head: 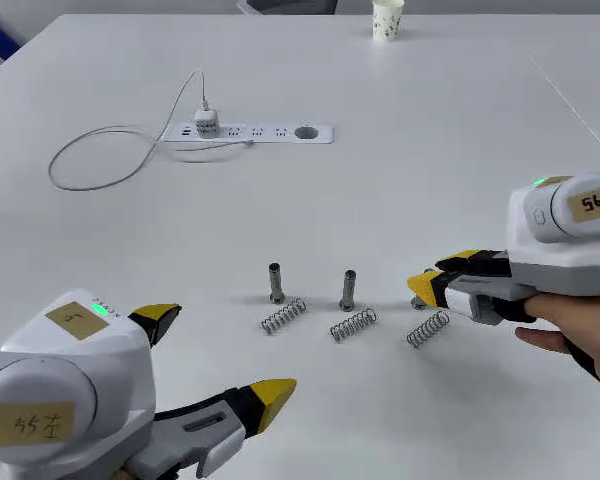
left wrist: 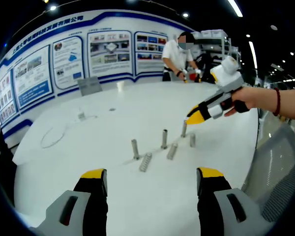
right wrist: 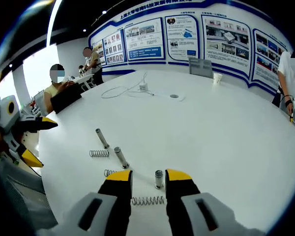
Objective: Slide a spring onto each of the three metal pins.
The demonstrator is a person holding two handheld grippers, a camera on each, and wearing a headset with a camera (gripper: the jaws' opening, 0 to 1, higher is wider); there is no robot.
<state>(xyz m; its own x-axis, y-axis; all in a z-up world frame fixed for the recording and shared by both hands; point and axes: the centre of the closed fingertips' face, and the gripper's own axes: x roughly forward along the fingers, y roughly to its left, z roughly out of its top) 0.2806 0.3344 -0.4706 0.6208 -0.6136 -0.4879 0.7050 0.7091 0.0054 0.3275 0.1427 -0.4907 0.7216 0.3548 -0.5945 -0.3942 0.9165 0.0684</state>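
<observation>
Three short metal pins stand in a row on the white table: the left pin (head: 275,282), the middle pin (head: 348,290), and the right pin (right wrist: 159,178). A spring lies just in front of each: left spring (head: 283,316), middle spring (head: 353,324), right spring (head: 427,328). My right gripper (head: 427,287) is low at the right pin. Its jaws are open, one on each side of the pin without touching it, and the right spring (right wrist: 147,200) lies just below them. My left gripper (head: 218,358) hovers open and holds nothing, short of the left spring (left wrist: 145,162).
A white power strip (head: 250,132) with a plugged charger and a looping cable (head: 90,160) lies at the back left of the table. A paper cup (head: 387,18) stands at the far edge. People stand and sit beyond the table.
</observation>
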